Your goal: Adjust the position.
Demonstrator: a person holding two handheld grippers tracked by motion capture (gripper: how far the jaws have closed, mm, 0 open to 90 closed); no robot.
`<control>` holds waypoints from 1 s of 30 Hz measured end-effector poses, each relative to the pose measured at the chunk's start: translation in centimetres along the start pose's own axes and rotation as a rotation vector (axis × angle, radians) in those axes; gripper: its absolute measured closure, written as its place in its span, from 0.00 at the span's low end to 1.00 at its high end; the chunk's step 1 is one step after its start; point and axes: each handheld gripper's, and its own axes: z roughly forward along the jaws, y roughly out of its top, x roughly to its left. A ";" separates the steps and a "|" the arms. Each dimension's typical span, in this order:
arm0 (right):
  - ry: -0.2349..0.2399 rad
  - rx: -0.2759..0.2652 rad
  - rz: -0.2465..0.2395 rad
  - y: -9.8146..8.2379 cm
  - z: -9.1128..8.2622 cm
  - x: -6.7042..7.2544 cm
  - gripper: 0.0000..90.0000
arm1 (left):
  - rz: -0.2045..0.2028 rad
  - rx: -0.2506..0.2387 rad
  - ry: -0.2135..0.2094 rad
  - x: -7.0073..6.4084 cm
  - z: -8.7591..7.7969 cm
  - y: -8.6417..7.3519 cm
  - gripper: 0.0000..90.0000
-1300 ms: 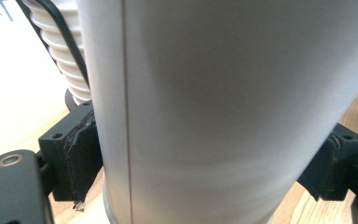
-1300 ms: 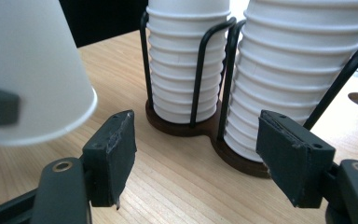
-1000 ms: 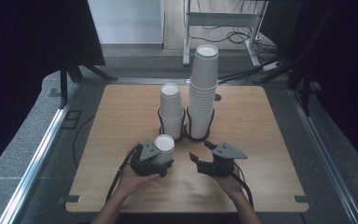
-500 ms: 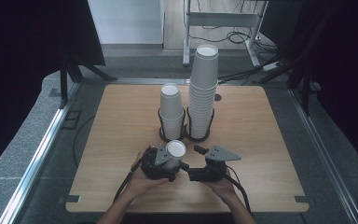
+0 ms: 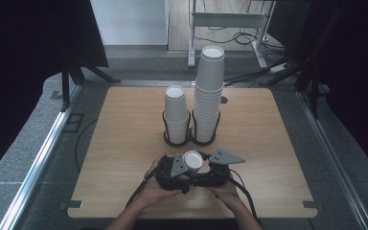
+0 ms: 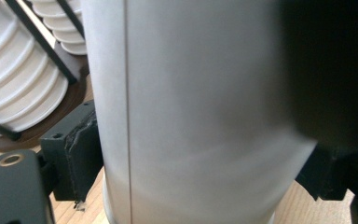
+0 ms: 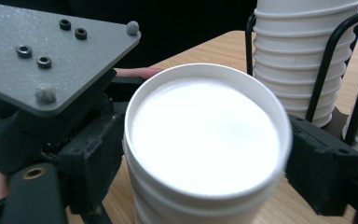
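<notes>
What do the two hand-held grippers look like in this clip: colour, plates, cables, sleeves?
Both the left gripper and right gripper are black, each topped by a grey three-cornered plate with small screws. Dark cables trail back toward the person. The forearms are bare, no sleeves.

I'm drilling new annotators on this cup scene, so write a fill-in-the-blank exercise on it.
1. The left gripper is shut on a small stack of upside-down white ____ cups.
2. The taller of the two cup stacks in the wire holders stands on the ____.
3. The table top is made of ____.

Missing words: paper; right; wood
</notes>
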 end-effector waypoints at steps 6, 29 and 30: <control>0.007 0.001 0.018 -0.1 -0.1 -0.3 0.26 | -0.004 -0.005 0.004 -0.2 0.2 0.1 0.14; 0.056 -0.098 0.161 0.1 -1.5 -1.8 0.27 | -0.060 -0.064 -0.011 0.4 -0.1 -0.3 0.00; 0.063 -0.103 0.171 0.1 -1.5 -1.8 0.27 | -0.060 -0.064 -0.011 0.4 -0.1 -0.3 0.00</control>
